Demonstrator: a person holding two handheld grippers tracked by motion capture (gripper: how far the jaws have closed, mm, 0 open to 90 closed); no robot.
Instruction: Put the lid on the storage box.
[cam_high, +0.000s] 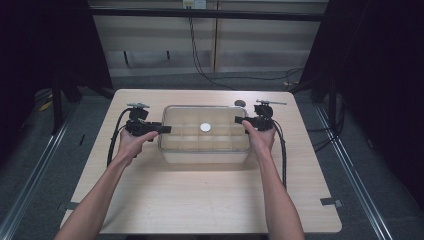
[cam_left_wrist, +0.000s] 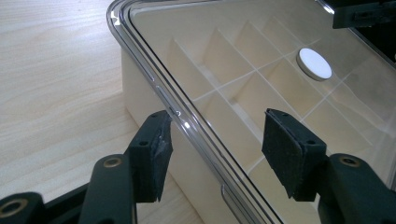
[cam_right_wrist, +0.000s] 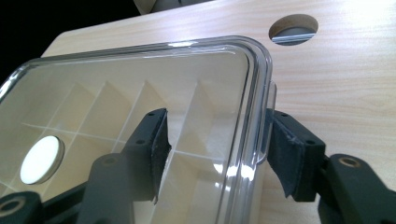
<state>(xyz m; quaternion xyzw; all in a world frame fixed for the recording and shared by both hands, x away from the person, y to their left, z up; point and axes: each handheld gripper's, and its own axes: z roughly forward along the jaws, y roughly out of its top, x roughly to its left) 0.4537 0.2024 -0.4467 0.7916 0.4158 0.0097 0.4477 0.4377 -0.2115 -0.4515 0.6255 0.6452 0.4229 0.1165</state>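
Two grippers straddled the short ends of the box, one at each. The left gripper (cam_left_wrist: 212, 154) stood partly open, one pad (cam_left_wrist: 156, 156) outside the lid's rim and the other over the lid, neither pressing on it. The right gripper (cam_right_wrist: 219, 154) stood the same way: one pad (cam_right_wrist: 156, 151) over the lid (cam_right_wrist: 140, 79), the other just beside the small tab at the rim, with a gap on both sides. Neither held anything.

The box (cam_high: 204, 150) sat mid-table (cam_high: 200, 200), its clear lid on top, dividers and a white disc (cam_high: 205, 127) showing through it. A round hole (cam_right_wrist: 293, 29) lay in the tabletop beyond the right end.

The likely trouble was an uneven grip. With the jaws that loose, a lift would slip off the smooth rim; if one side caught before the other, the lid would tilt and jam on the base, or the whole box would skid across the wood. A pad closing on the lid's face instead of its edge would only press it down harder.
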